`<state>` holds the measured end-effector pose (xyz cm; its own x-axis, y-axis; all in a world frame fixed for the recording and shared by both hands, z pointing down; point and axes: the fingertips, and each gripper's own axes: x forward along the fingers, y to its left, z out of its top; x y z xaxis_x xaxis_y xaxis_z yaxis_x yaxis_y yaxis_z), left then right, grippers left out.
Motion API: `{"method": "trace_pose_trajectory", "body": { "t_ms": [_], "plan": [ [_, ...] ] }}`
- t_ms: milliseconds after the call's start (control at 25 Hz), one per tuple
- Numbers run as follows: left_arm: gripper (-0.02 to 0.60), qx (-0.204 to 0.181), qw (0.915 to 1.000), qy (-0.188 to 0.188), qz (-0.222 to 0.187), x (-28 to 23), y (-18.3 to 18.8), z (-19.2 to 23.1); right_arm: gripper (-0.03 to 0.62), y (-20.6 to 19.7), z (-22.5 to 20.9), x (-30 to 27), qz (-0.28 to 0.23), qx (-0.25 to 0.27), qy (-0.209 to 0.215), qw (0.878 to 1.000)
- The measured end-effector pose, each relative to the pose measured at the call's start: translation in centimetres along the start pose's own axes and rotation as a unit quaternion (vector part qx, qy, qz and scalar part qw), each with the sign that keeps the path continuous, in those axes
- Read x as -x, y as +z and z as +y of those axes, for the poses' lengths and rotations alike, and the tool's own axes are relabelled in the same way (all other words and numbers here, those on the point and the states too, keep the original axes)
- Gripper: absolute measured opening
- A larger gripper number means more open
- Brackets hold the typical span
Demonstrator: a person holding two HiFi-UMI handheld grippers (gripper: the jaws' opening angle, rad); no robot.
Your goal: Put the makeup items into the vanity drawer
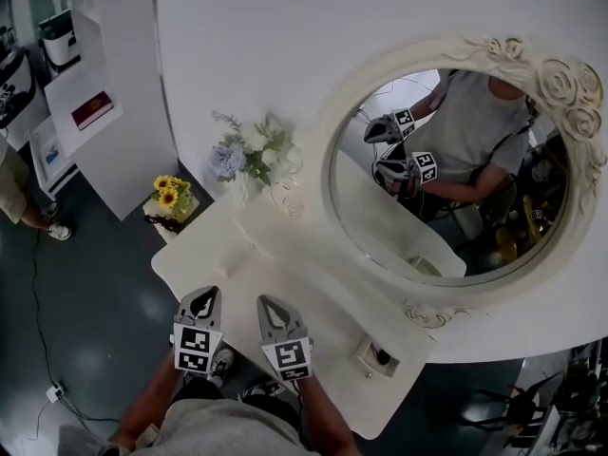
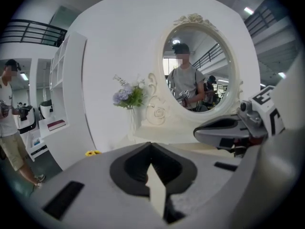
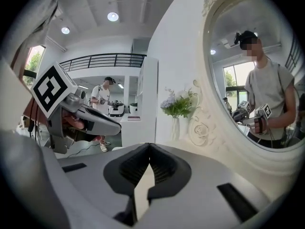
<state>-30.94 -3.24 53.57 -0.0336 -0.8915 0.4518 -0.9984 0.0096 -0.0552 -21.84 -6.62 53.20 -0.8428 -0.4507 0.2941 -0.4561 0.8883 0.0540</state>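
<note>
Hovering side by side over the near edge of the vanity top (image 1: 318, 297): left gripper (image 1: 203, 297) and right gripper (image 1: 269, 304), both pointing toward the mirror. Each is holding its jaws pressed together at the tips, with nothing pinched between them.

Sitting well to the right of the right gripper, near the top's right corner: a small dark item (image 1: 382, 356) inside a small white open box (image 1: 367, 361). Whether this is makeup, or the box a drawer, is not showing clearly.

Standing at the far edge: a vase of flowers (image 1: 249, 160), just beside an oval mirror (image 1: 570, 93) that is reflecting the person with both grippers.
</note>
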Motion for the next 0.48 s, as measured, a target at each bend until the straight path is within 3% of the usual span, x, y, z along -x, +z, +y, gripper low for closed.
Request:
{"method": "trace_pose_trajectory", "body": {
  "t_ms": [240,480],
  "plan": [
    [0.000,0.016,0.9996,0.004,0.023,-0.8,-2.9,4.6,0.014,-1.2,2.4,-5.1,0.025,0.005,0.010,1.000],
    [0.000,0.018,0.9985,-0.018,0.048,-2.8,-5.9,6.7,0.014,-3.5,3.1,-9.2,0.053,-0.004,-0.004,0.999]
  ]
}}
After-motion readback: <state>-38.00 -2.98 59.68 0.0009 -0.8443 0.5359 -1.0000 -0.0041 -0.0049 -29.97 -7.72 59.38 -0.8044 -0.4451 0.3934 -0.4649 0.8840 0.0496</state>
